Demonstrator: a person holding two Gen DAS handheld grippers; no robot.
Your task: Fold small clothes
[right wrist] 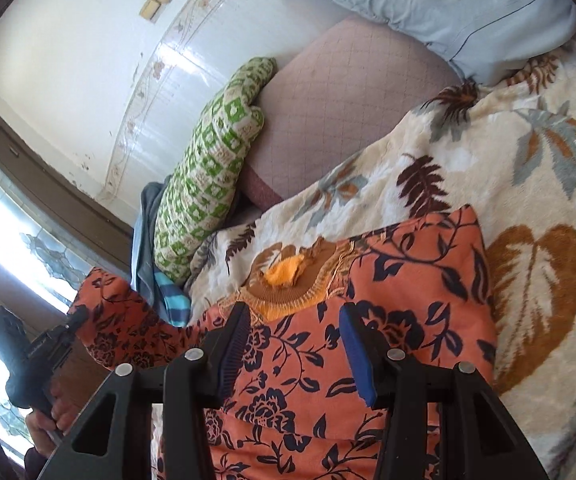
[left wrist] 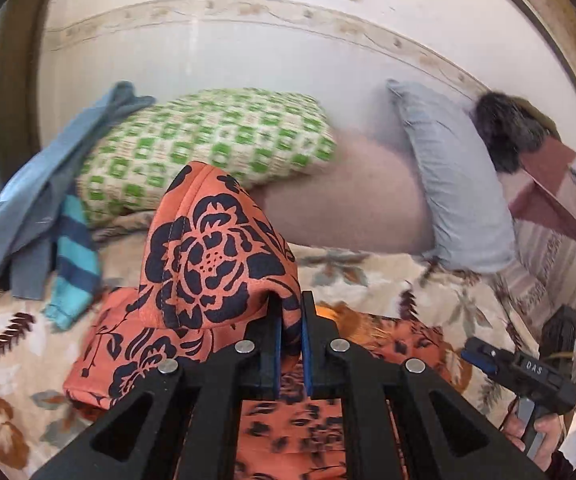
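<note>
An orange garment with a dark floral print (right wrist: 400, 296) lies on the leaf-patterned blanket (right wrist: 528, 184), its knitted collar (right wrist: 288, 276) facing away. My left gripper (left wrist: 291, 320) is shut on a sleeve or edge of the orange garment (left wrist: 215, 248) and holds it lifted above the bed. In the right wrist view the left gripper shows at the left (right wrist: 67, 324) with the lifted fabric (right wrist: 111, 312). My right gripper (right wrist: 294, 340) is open and hovers over the garment's body near the collar. It also shows in the left wrist view (left wrist: 488, 356) at the lower right.
A green checked pillow (left wrist: 207, 144), a pink cushion (left wrist: 348, 200) and a pale blue pillow (left wrist: 456, 184) lean against the white wall. Blue clothes and a striped turquoise piece (left wrist: 73, 256) lie heaped at the left. A window (right wrist: 3, 220) is at the left.
</note>
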